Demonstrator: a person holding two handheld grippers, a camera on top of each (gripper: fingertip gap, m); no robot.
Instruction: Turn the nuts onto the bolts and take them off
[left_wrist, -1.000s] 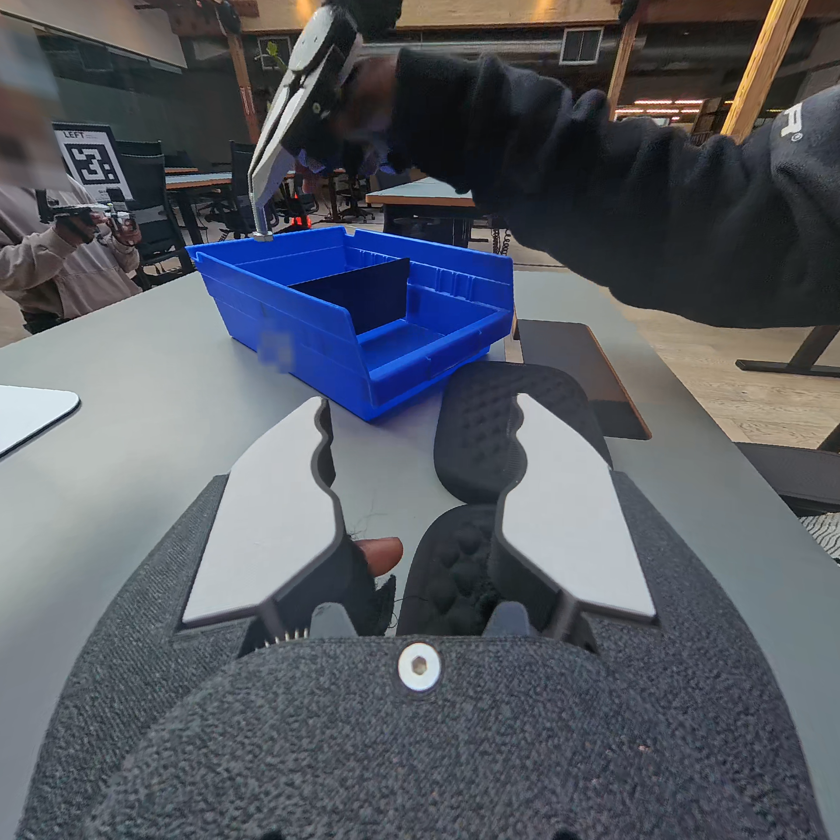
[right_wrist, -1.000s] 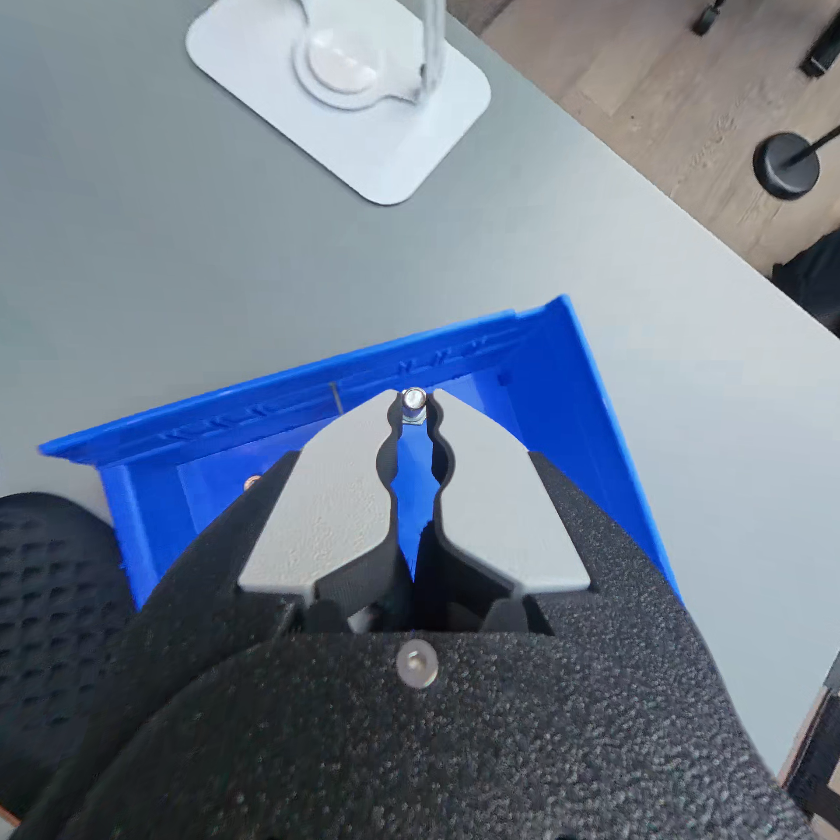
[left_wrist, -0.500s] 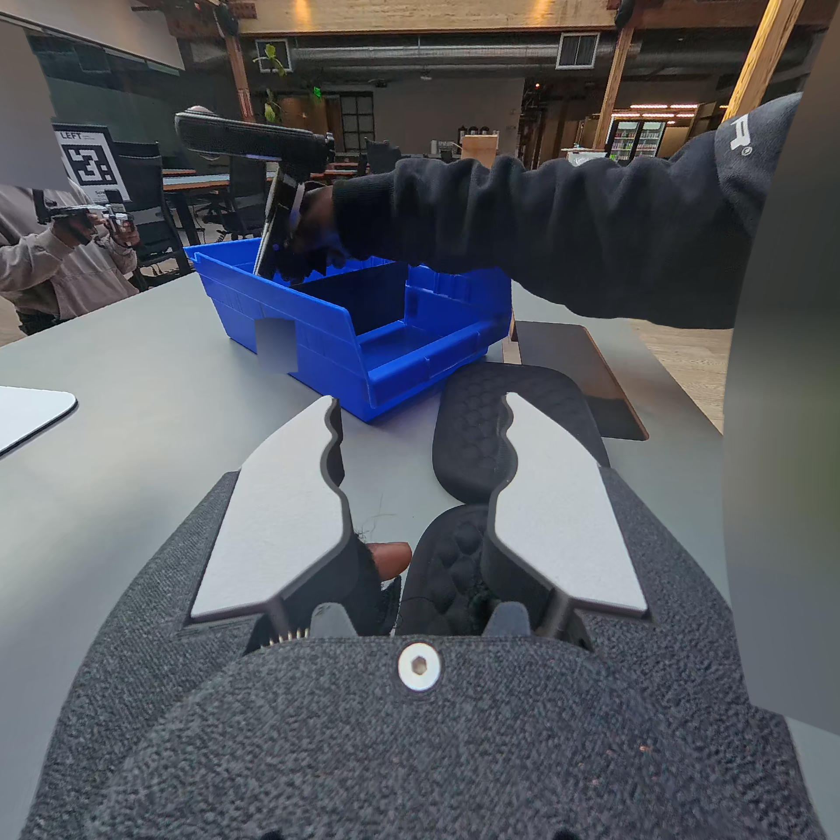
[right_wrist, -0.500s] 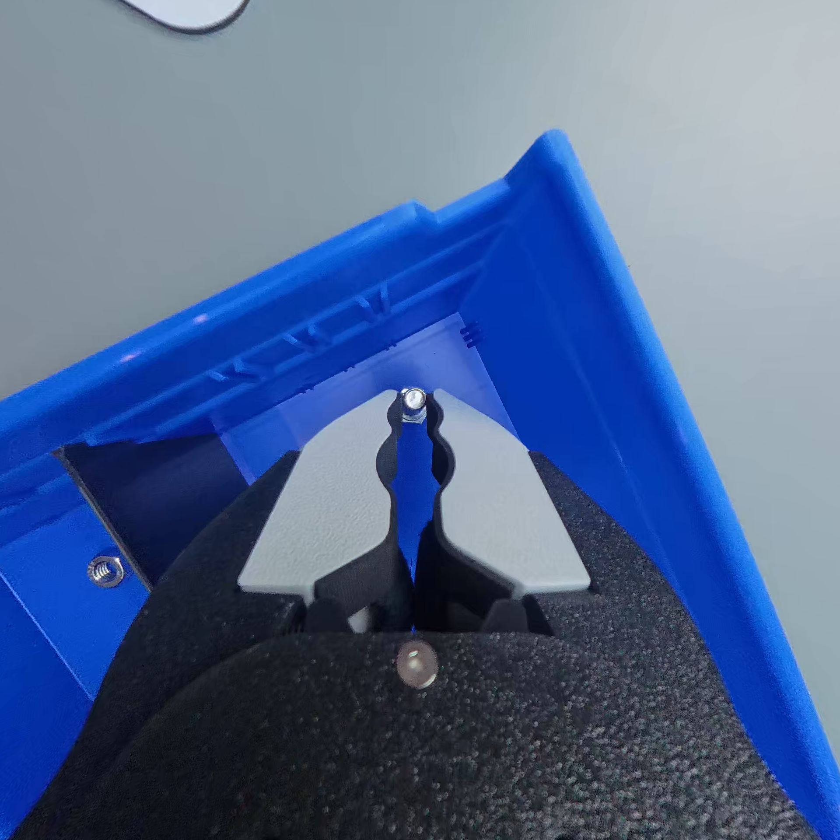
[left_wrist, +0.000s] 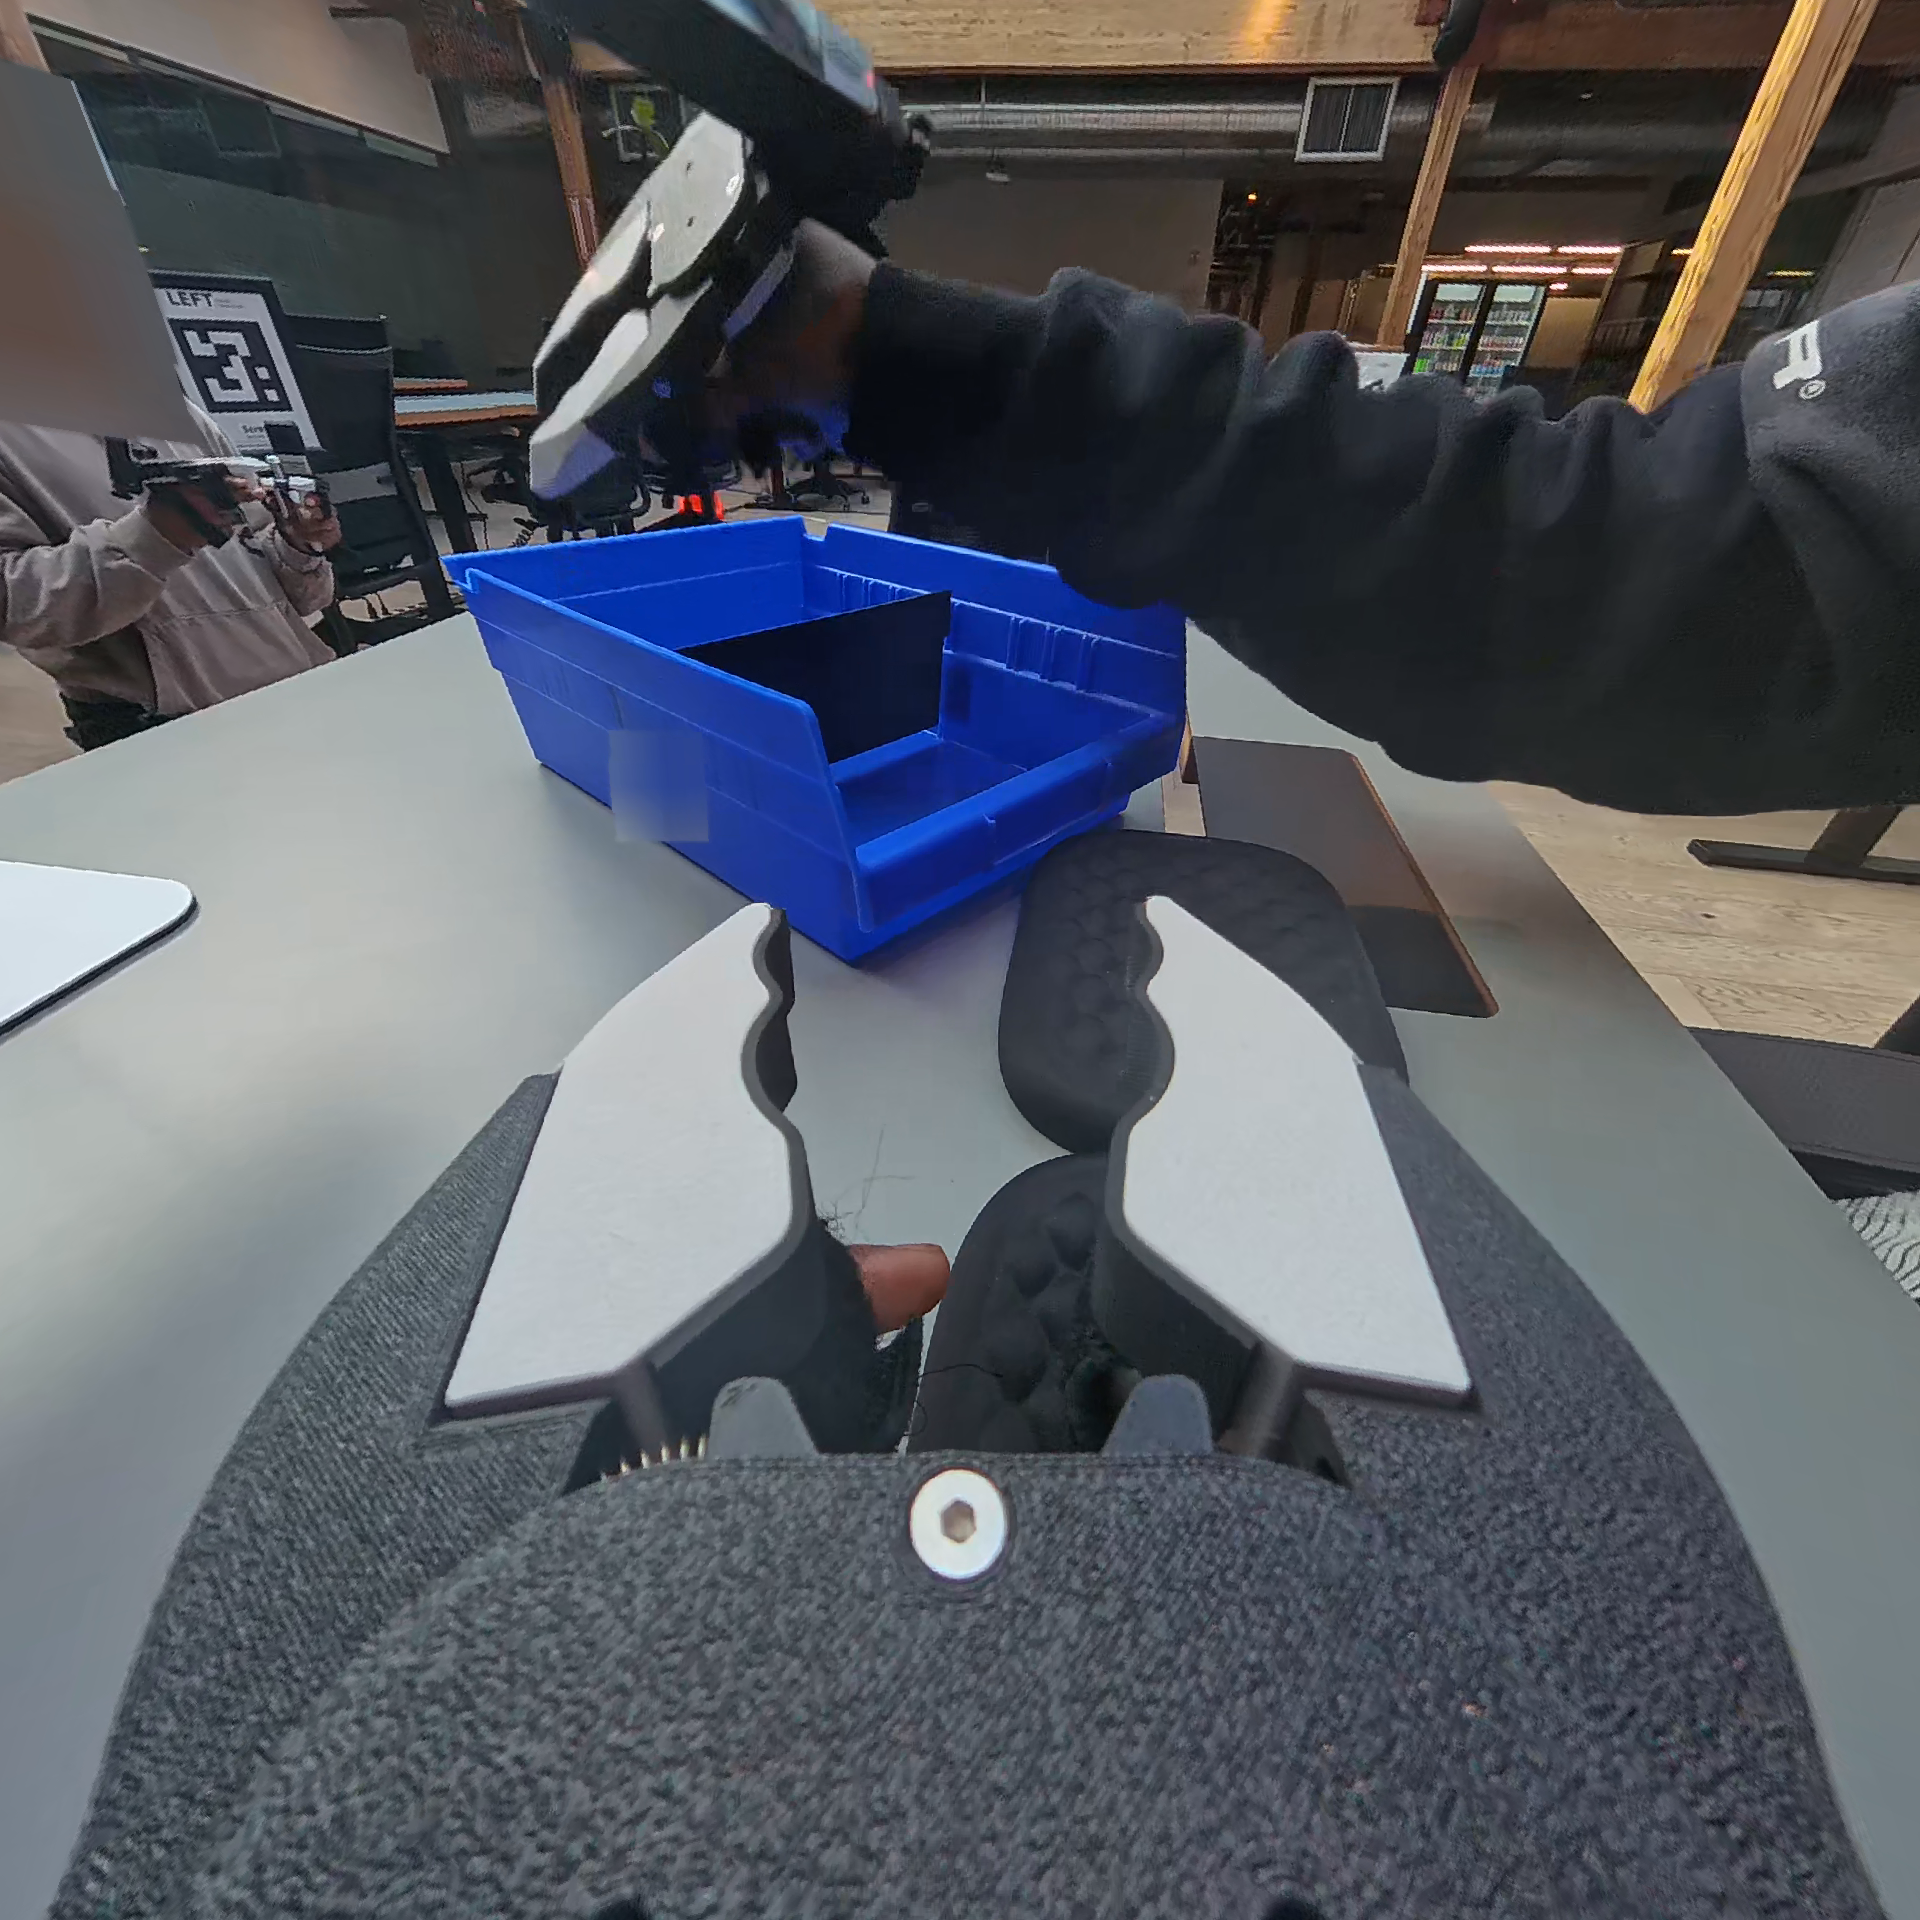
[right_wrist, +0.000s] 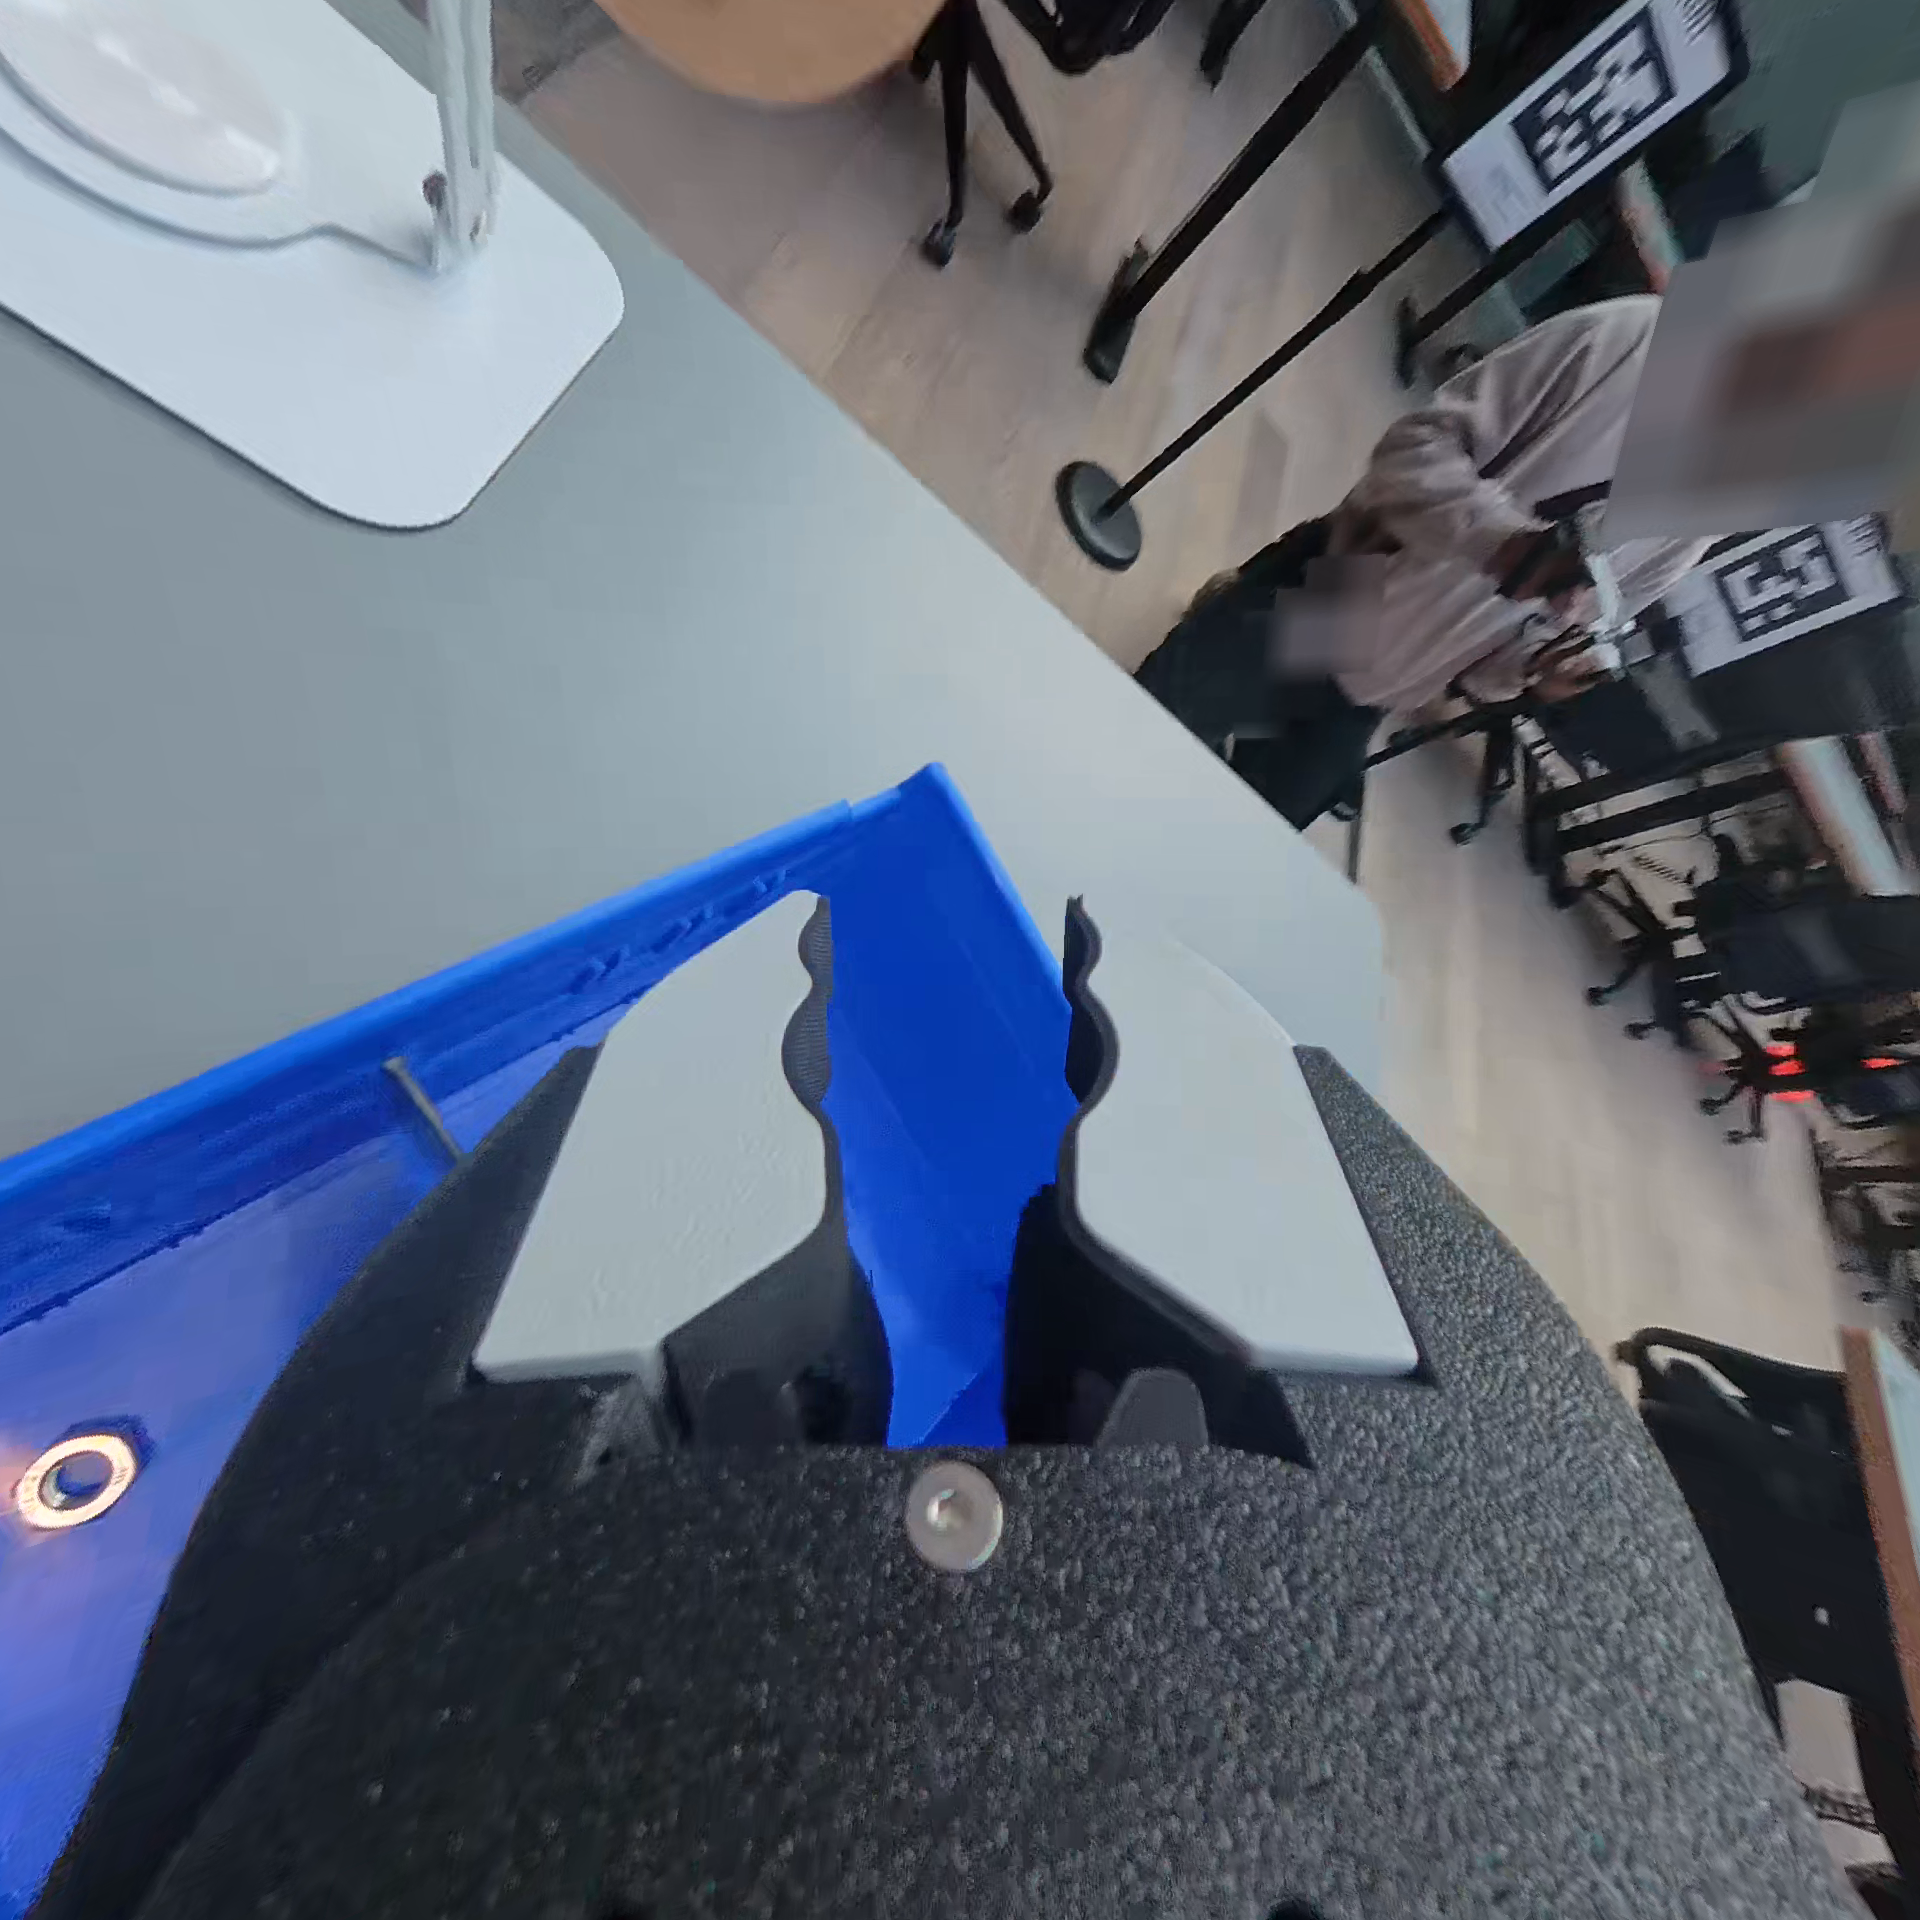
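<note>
A blue bin (left_wrist: 727, 727) with a black divider (left_wrist: 862, 675) stands on the grey table (left_wrist: 312, 935). My left gripper (left_wrist: 961, 920) is open and empty, low over the table just in front of the bin. My right gripper (right_wrist: 945, 914) is open and empty, held above the bin's far corner (right_wrist: 935, 997). It also shows in the left wrist view (left_wrist: 644, 312), raised and blurred, above the bin's far left. A silver nut (right_wrist: 73, 1481) lies on the bin floor at the lower left. No bolt is in view.
A black padded wrist rest (left_wrist: 1226, 935) lies right of the bin's front. A white stand base (right_wrist: 343, 343) sits on the table to the left of the bin. A person (left_wrist: 135, 592) sits beyond the table's far edge, with chairs and tables behind. The grippers' ends are close to 35 centimetres from one another. Both grippers' tips are roughly 20 centimetres from the silver nut (right_wrist: 73, 1481).
My right gripper, shut on a small bolt, dipped into the bin's corner. It has since opened, no longer holds the bolt, and has risen above the bin. My left gripper stayed put.
</note>
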